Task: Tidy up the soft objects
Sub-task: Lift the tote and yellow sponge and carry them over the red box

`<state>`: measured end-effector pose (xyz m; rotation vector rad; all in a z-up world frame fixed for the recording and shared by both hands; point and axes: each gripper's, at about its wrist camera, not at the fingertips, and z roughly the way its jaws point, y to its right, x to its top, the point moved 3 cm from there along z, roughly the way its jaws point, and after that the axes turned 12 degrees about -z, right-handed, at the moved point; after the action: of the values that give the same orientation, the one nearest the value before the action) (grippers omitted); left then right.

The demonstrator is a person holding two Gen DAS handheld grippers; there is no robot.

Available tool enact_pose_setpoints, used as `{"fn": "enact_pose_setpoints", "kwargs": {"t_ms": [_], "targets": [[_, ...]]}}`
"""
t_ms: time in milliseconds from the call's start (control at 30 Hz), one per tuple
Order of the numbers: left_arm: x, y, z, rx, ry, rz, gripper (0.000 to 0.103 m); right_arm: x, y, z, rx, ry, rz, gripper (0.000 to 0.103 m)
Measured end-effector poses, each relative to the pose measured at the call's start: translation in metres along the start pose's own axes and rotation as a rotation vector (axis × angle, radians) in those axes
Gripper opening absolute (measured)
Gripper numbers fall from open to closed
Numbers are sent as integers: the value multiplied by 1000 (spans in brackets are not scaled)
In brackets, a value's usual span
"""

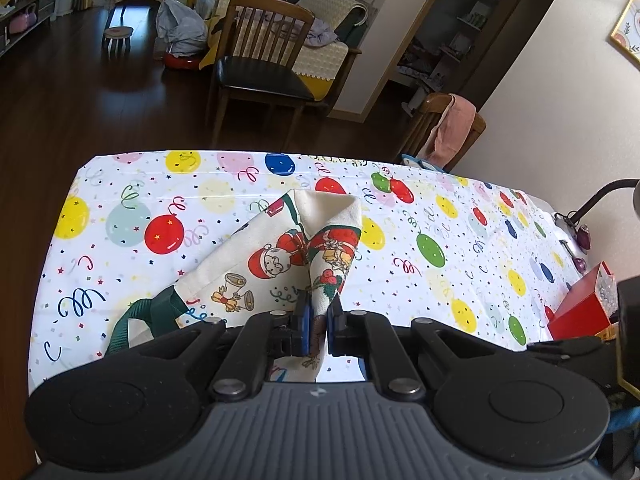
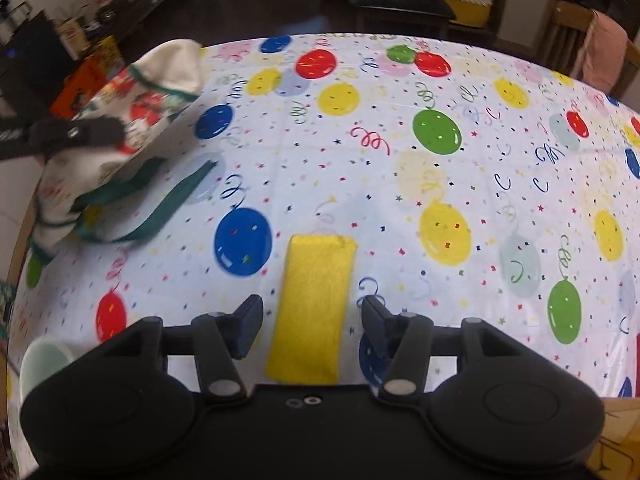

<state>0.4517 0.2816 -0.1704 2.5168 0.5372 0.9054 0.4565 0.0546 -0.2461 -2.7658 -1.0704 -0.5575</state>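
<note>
A cream Christmas-print cloth bag with green straps lies on the balloon-print tablecloth. My left gripper is shut on a raised fold of the bag and lifts it. In the right wrist view the bag shows at the far left, blurred, with the left gripper on it. A folded yellow cloth lies flat on the table. My right gripper is open, its jaws on either side of the yellow cloth's near half, just above it.
A red box stands at the table's right edge in the left wrist view. A pale green cup stands at the near left. Wooden chairs stand beyond the table's far edge; one carries a pink towel.
</note>
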Motion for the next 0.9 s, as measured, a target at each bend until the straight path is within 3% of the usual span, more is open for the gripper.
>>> {"fn": "enact_pose_setpoints", "kwargs": {"t_ms": [200, 333, 533, 900], "targets": [[-2, 1, 2, 4, -5, 1, 8, 5, 0, 16, -49, -25, 32, 49], [-3, 1, 3, 15, -5, -3, 8, 7, -9, 20, -66, -33, -11, 38], [-4, 6, -5, 26, 3, 4, 8, 6, -7, 13, -92, -15, -20, 37], [16, 39, -51, 6, 76, 12, 7, 0, -9, -69, 19, 126, -13, 37]]}}
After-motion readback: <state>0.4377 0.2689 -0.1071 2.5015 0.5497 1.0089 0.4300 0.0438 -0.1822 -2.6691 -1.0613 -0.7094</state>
